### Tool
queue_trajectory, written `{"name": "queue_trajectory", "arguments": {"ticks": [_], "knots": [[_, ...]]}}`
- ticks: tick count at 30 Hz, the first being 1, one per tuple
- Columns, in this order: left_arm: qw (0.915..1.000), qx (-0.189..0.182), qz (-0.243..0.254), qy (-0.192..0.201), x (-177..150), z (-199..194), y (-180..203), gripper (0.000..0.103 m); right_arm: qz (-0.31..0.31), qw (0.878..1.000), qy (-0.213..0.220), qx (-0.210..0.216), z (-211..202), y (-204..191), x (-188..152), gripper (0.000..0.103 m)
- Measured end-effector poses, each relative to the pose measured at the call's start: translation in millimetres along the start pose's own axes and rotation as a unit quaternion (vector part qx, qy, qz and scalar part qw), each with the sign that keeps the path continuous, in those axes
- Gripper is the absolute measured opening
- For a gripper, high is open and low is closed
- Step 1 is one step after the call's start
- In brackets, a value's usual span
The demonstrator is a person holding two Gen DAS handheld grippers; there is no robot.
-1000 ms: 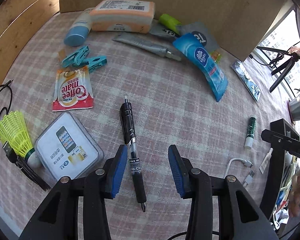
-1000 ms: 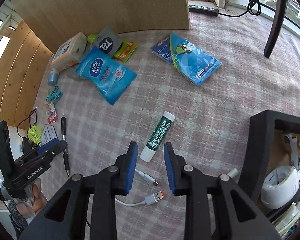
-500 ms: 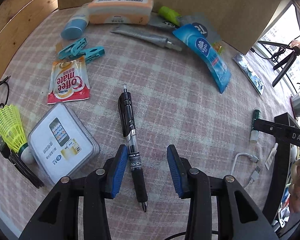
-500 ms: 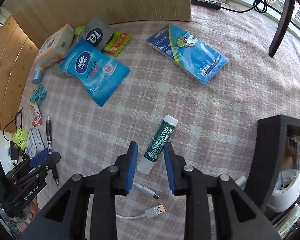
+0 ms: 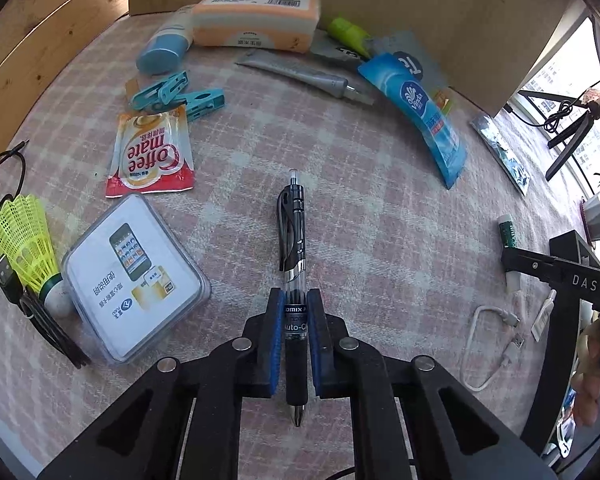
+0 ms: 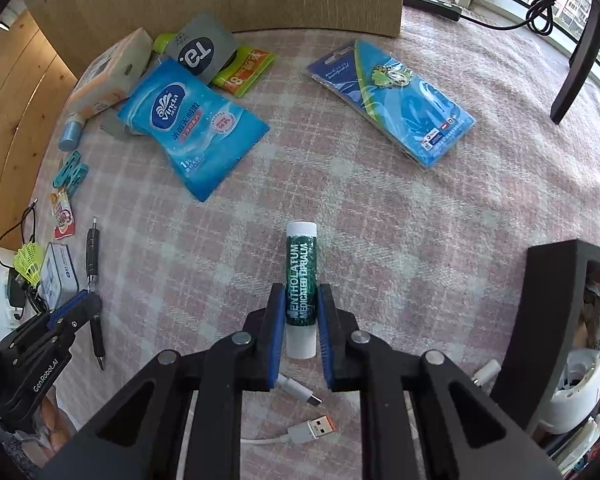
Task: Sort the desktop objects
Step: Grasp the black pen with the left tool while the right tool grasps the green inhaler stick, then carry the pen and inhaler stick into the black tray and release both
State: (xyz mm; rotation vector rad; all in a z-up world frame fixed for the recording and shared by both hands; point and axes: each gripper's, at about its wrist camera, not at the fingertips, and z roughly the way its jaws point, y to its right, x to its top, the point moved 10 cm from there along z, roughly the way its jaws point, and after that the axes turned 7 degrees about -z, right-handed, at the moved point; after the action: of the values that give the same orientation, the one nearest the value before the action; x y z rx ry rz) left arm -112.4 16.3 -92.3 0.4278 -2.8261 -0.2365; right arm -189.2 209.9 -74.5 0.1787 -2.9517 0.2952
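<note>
My left gripper point(image 5: 295, 312) is shut on a black pen point(image 5: 293, 240) that lies on the checked pink tablecloth point(image 5: 360, 208), pads clamping its lower barrel, tip pointing back toward me. My right gripper point(image 6: 301, 312) is shut on a green and white lip balm stick point(image 6: 300, 268), which points away from me. In the right wrist view the left gripper point(image 6: 70, 312) and the pen point(image 6: 92, 248) show at the far left. In the left wrist view the lip balm point(image 5: 509, 236) and the right gripper's black finger point(image 5: 560, 276) show at the right.
Around the pen: a clear phone-card case point(image 5: 134, 276), yellow shuttlecock point(image 5: 24, 236), Coffee mate sachet point(image 5: 150, 148), teal clips point(image 5: 176, 94), orange tissue box point(image 5: 256, 20), blue Vinda wipes pack point(image 6: 192, 120). A white USB cable point(image 6: 300, 432) lies under my right gripper. A black organiser point(image 6: 556, 300) stands at right.
Both grippers have moved forward and closed: the left onto the black pen, the right onto the lip balm. Both were open a second ago.
</note>
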Motion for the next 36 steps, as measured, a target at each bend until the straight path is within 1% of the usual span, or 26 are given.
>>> {"name": "queue_trajectory", "arguments": {"ticks": [7,11,14,17,20,21,22,25,26,32,36], "knots": [[0.9998,-0.016,0.007,0.004,-2.5,-13.3,14.4,0.01,0.012,1.0,0.013,0.013,-14.9,6.8,-7.0,0.016],[0.9993,-0.029,0.022,0.011,7.7,-28.6,21.3,0.01,0.022,0.999,0.025,0.019,-30.4,15.9,-11.6,0.016],[0.9983,-0.042,0.038,0.011,8.7,-35.2,40.1,0.01,0.03,0.999,0.035,0.019,-45.9,29.0,-17.5,0.015],[0.9967,-0.054,0.061,0.007,15.7,-32.3,79.1,0.01,0.04,0.998,0.05,0.018,-66.8,50.1,-25.8,0.016],[0.994,-0.061,0.091,0.008,9.5,-45.7,107.2,0.01,0.054,0.996,0.064,0.015,-84.6,74.3,-34.7,0.016],[0.9929,-0.065,0.1,0.007,6.4,-48.1,117.8,0.01,0.059,0.996,0.068,0.013,-91.3,83.1,-38.3,0.016],[0.9916,-0.07,0.109,0.006,3.1,-50.3,128.7,0.01,0.064,0.995,0.072,0.01,-92.3,86.3,-33.1,0.016],[0.9865,-0.083,0.141,0.003,-7.7,-55.9,165.7,0.01,0.085,0.993,0.083,-0.003,-110.3,117.0,-46.0,0.016],[0.9844,-0.089,0.152,0.001,-11.7,-57.3,179.4,0.01,0.092,0.992,0.087,-0.007,-119.5,130.9,-56.4,0.016],[0.9695,-0.124,0.211,-0.008,-39.0,-72.7,250.4,0.01,0.14,0.984,0.1,-0.037,-151.9,198.7,-88.7,0.016],[0.9587,-0.143,0.245,-0.016,-58.1,-79.3,293.3,0.01,0.164,0.98,0.099,-0.057,-162.7,234.0,-106.5,0.016]]}}
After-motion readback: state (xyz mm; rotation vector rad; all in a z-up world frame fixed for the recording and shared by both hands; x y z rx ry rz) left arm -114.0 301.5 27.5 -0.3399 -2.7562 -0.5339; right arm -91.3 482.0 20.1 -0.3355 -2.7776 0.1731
